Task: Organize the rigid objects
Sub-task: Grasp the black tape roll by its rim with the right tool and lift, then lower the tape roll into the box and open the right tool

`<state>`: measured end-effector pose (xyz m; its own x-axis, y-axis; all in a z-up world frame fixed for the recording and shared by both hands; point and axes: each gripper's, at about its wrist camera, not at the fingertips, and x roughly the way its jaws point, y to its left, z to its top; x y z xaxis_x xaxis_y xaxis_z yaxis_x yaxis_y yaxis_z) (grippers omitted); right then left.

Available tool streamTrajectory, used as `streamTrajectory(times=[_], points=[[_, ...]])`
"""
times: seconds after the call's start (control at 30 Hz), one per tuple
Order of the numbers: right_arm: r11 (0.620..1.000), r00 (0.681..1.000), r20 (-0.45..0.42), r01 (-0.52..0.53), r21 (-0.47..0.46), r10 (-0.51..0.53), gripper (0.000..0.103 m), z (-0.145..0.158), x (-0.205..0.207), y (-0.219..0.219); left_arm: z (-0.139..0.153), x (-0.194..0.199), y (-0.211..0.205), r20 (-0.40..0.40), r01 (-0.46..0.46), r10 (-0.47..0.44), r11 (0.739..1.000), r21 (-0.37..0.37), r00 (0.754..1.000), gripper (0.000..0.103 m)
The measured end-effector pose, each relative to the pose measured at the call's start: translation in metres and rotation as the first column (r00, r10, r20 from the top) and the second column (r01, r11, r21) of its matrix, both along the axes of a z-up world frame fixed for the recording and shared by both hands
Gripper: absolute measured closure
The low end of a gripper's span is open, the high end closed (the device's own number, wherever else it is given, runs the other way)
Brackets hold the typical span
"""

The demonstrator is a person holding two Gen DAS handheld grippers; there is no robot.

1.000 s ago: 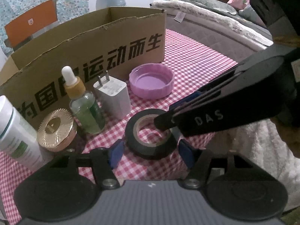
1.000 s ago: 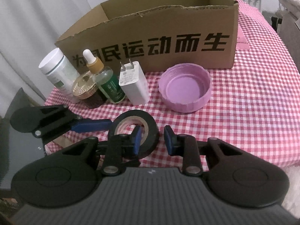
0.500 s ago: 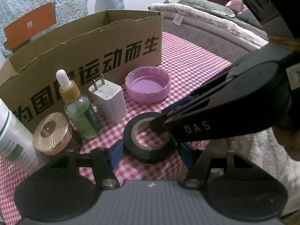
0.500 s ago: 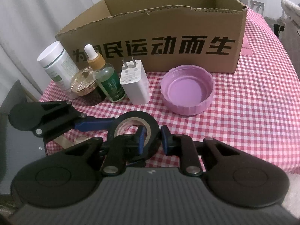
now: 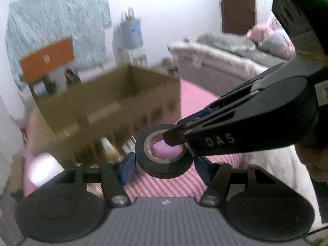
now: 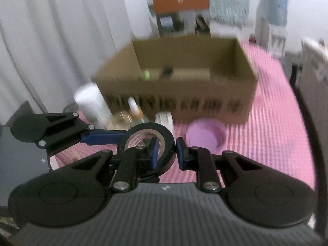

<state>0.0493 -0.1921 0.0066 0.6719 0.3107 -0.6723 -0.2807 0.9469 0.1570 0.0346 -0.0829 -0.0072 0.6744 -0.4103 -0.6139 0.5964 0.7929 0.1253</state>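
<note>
A black tape roll (image 5: 164,169) (image 6: 167,141) hangs in the air above the pink checked tablecloth (image 6: 266,123). My left gripper (image 5: 164,168) has its blue pads against the roll's outer sides, across its width. My right gripper (image 6: 167,153) is shut on the roll's wall, one finger in the hole and one outside. In the left wrist view it reaches in from the right (image 5: 174,133). Behind stands the open cardboard box (image 5: 114,106) (image 6: 184,88). Both views are motion-blurred.
In front of the box stand a white bottle (image 6: 92,104), a dropper bottle (image 6: 135,110), a gold-lidded jar (image 6: 119,121), a white charger (image 6: 164,119) and a purple lid (image 6: 207,137). A few small items lie inside the box. A bed (image 5: 225,61) lies beyond the table.
The right gripper's jaws closed on the roll's wall. Both grippers then rose together, lifting the tape roll off the tablecloth. The box's inside has come into view.
</note>
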Motion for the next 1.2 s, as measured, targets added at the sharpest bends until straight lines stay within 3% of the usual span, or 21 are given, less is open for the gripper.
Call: streamTrajectory(times=[0.17,0.37,0.53,0.63,0.83,1.0,1.2], points=[[0.998,0.988,0.139,-0.061,-0.010,0.062,0.085,0.053,0.015,0.010,0.049,0.012,0.011,0.133,-0.038,0.038,0.999,0.000,0.990,0.039],[0.991,0.976,0.173,-0.134,-0.013,0.134,0.085,0.090,0.067,0.017,0.079,0.061,0.021,0.120,-0.095,0.094,0.995,-0.003,0.988,0.039],[0.983,0.981,0.076,-0.181,0.002,0.180,0.085,0.090,0.132,0.024,0.078,0.120,0.033,-0.023,-0.138,0.138,0.990,-0.008,0.990,0.039],[0.981,0.981,-0.022,-0.195,0.027,0.195,0.084,0.076,0.175,0.033,0.068,0.160,0.042,-0.154,-0.162,0.159,0.987,-0.011,0.975,0.039],[0.977,0.952,-0.226,-0.193,0.085,0.208,0.084,0.032,0.243,0.039,0.032,0.224,0.057,-0.369,-0.206,0.195,0.979,0.010,0.909,0.039],[0.977,0.909,-0.361,-0.175,0.121,0.208,0.084,-0.008,0.271,0.045,0.004,0.249,0.057,-0.462,-0.207,0.215,0.976,0.068,0.861,0.039],[0.975,0.852,-0.475,-0.171,0.142,0.218,0.083,-0.047,0.288,0.049,-0.021,0.268,0.058,-0.573,-0.221,0.244,0.969,0.111,0.782,0.039]])
